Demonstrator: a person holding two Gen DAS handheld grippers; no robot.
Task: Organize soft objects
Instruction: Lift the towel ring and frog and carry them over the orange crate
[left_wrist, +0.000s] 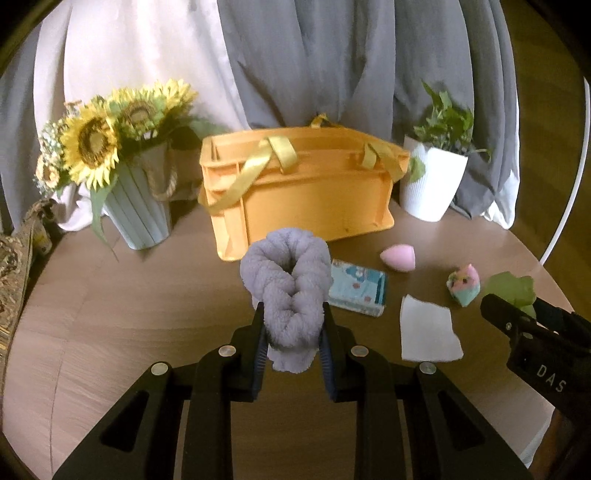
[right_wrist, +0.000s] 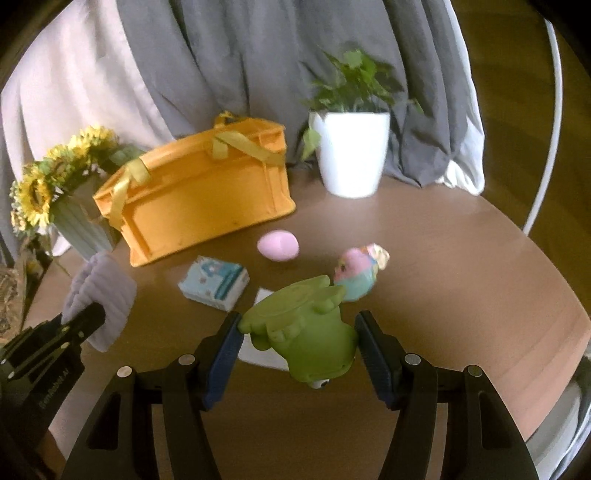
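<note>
My left gripper (left_wrist: 293, 314) is shut on a grey braided fleece band (left_wrist: 286, 280), held above the round wooden table (left_wrist: 129, 314). That band (right_wrist: 99, 295) also shows at the left of the right wrist view. My right gripper (right_wrist: 297, 321) is shut on a green squishy toy (right_wrist: 306, 332), lifted off the table; the toy (left_wrist: 511, 288) peeks out at the right of the left wrist view. An orange fabric bag (left_wrist: 303, 192) with yellow handles stands at the back of the table.
On the table lie a pink egg-shaped sponge (right_wrist: 277, 245), a blue tissue pack (right_wrist: 214, 282), a pastel squishy (right_wrist: 356, 269) and a white paper square (left_wrist: 428, 328). A sunflower vase (left_wrist: 136, 206) stands back left and a white potted plant (right_wrist: 352, 155) back right, before grey curtains.
</note>
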